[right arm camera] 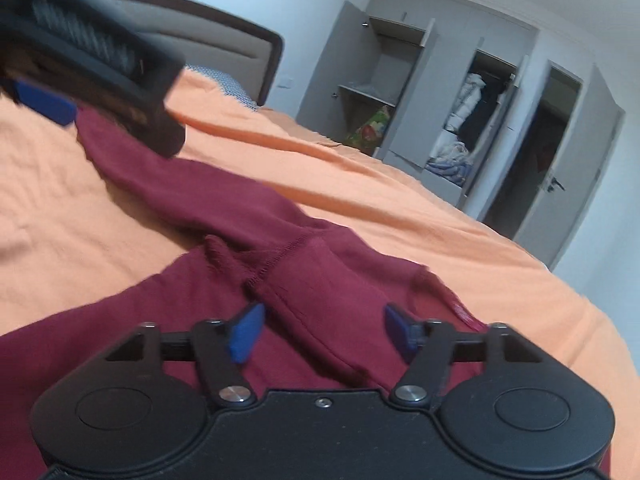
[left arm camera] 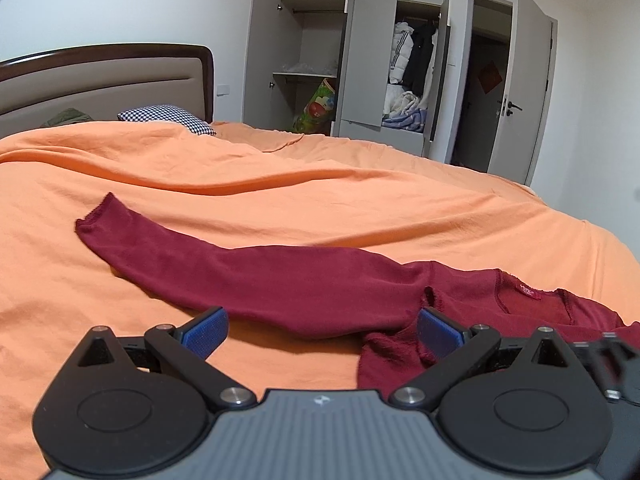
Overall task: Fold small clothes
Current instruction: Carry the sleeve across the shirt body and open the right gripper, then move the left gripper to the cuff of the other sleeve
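One open wardrobe [left arm camera: 412, 60] with hanging clothes [left arm camera: 416, 54]

Maroon long-sleeved top [left arm camera: 312, 288] lies rumpled, one sleeve stretched out.

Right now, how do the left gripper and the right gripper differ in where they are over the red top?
The left gripper hangs over the long sleeve and the orange sheet; the right gripper hangs over the shoulder seam near the collar.
The left gripper's body is grey and ribbed; the right gripper's is black.
Both have open jaws, holding nothing.
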Demonstrator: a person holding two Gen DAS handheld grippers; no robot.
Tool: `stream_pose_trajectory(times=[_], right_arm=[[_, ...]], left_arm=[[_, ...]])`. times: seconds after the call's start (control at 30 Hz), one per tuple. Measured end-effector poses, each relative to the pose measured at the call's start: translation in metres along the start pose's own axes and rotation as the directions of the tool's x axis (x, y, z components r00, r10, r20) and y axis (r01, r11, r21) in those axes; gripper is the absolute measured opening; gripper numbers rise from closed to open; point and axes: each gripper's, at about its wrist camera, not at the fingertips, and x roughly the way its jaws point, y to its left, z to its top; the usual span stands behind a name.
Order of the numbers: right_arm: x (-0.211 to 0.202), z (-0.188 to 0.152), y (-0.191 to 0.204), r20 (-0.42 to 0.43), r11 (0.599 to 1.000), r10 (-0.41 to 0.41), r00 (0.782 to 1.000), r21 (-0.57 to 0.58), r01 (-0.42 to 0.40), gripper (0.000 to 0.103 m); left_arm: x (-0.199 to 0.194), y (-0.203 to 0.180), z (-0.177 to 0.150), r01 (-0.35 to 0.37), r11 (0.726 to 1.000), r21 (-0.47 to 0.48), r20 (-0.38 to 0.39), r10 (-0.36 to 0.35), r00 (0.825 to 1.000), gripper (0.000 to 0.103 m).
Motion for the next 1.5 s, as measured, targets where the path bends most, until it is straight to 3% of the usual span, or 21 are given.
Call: stream_pose_trajectory(times=[0.1,0.17,0.27,0.4,0.57,0.7,0.83,0.87,0.97,1.37,1.5], right_arm=[[-0.020,-0.011,-0.036,-0.005,0.992,-0.098,0.995,0.073,0.099,0.096],[-0.032,-0.025,-0.065,-0.027,0.977,-0.175,0.984,0.119,0.177,0.098],[-0.048,-0.053,-0.110,-0.093,0.923,-0.313,0.945,0.203,0.326,0.100],[-0.060,-0.087,-0.167,-0.175,0.816,-0.435,0.883,0.339,0.469,0.102],[-0.043,-0.111,-0.209,-0.264,0.725,-0.466,0.844,0.433,0.536,0.102],[-0.023,-0.123,-0.229,-0.306,0.693,-0.482,0.821,0.439,0.571,0.102],[-0.004,-0.138,-0.239,-0.384,0.647,-0.520,0.763,0.407,0.645,0.102],[-0.004,-0.144,-0.244,-0.397,0.630,-0.516,0.759,0.423,0.651,0.102],[-0.010,-0.161,-0.248,-0.380,0.593,-0.495,0.781,0.508,0.624,0.102],[-0.076,-0.179,-0.229,-0.293,0.558,-0.407,0.865,0.670,0.490,0.102],[-0.090,-0.183,-0.215,-0.279,0.553,-0.415,0.866,0.678,0.484,0.103]], left_arm=[[0.017,-0.016,-0.004,0.003,1.000,-0.004,-0.001,-0.003,1.000,0.103],[0.030,-0.027,-0.008,-0.021,0.999,-0.028,0.000,0.021,1.000,0.103],[0.047,-0.043,-0.015,-0.054,0.997,-0.062,-0.005,0.054,0.999,0.103],[0.071,-0.061,-0.027,-0.060,0.998,-0.025,-0.017,0.060,0.998,0.103],[0.098,-0.069,-0.049,-0.115,0.993,0.021,-0.096,0.117,0.988,0.103],[0.100,-0.061,-0.061,-0.079,0.996,-0.036,-0.089,0.075,0.993,0.103],[0.099,-0.062,-0.067,-0.077,0.996,-0.034,-0.070,0.074,0.995,0.103],[0.098,-0.063,-0.069,-0.077,0.996,-0.032,-0.062,0.075,0.995,0.103],[0.098,-0.063,-0.071,-0.074,0.997,-0.037,-0.050,0.072,0.996,0.103],[0.100,-0.058,-0.071,-0.068,0.997,-0.046,-0.036,0.066,0.997,0.103],[0.100,-0.057,-0.072,-0.065,0.997,-0.050,-0.031,0.063,0.998,0.103]])
